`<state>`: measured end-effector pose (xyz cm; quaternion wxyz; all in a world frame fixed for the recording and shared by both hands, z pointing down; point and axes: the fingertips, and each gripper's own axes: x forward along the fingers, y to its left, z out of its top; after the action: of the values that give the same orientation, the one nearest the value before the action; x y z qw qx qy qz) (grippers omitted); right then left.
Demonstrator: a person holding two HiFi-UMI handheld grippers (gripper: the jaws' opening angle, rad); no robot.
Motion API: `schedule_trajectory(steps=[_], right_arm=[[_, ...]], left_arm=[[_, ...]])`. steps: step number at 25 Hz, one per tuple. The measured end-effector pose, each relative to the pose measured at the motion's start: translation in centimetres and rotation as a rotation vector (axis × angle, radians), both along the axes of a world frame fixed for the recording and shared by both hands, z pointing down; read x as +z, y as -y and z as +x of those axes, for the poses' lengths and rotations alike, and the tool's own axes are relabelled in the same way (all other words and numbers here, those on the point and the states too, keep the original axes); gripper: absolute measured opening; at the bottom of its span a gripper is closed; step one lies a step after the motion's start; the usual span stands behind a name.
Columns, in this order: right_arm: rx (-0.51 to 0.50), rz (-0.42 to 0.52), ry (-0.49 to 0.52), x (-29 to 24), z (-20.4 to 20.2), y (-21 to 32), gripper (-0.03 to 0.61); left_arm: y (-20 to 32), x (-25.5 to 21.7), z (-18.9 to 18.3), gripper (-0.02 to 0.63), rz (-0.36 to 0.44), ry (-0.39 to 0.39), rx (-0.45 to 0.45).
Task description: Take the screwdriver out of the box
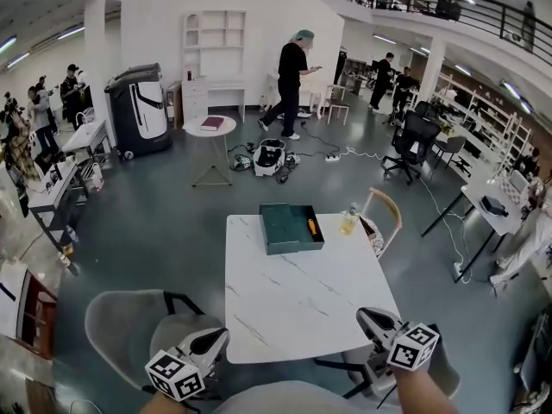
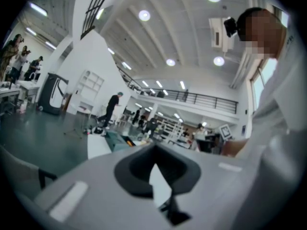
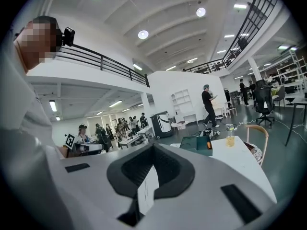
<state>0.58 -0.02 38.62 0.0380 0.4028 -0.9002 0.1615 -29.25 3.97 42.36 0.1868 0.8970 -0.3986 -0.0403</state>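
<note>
starting the reach, judging by the head view: left gripper [image 1: 217, 338] and right gripper [image 1: 369, 317] hang at the near edge of the table [image 1: 302, 304], well apart from the box [image 1: 278, 235] holding the screwdriver [image 1: 312, 227]; next, one must open over it; left gripper view: jaws together, empty; right gripper view: likewise closed on nothing

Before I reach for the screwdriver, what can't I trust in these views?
Screwdriver: head view, too small; only an orange handle shows, shaft unclear.
Box interior: right gripper view, mostly hidden by its near wall; left gripper view, blurred.
</note>
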Motion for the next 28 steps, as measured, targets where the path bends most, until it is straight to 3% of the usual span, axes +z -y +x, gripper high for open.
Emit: schedule_trajectory(steps=[4, 9, 18, 23, 28], right_arm=[[0.006, -0.013, 0.013, 0.8, 0.2, 1.8, 0.000], [-0.017, -0.015, 0.052, 1.2, 3.5, 5.9, 0.000], [-0.155, 0.023, 0.059, 2.9, 8.4, 18.9, 0.000], [-0.196, 0.015, 0.053, 4.8, 10.3, 23.5, 0.000], [-0.186, -0.009, 0.011, 6.5, 10.8, 26.0, 0.000]], left_arm=[[2.4, 0.7, 0.1, 0.002, -0.022, 0.003, 0.005], [6.6, -0.4, 2.9, 0.002, -0.026, 0.031, -0.027], [18.6, -1.4, 8.0, 0.002, -0.045, 0.098, -0.176], [24.3, -0.4, 12.5, 0.002, -0.052, 0.209, -0.135], [30.5, 0.1, 15.4, 0.003, 0.061, 0.422, 0.000]])
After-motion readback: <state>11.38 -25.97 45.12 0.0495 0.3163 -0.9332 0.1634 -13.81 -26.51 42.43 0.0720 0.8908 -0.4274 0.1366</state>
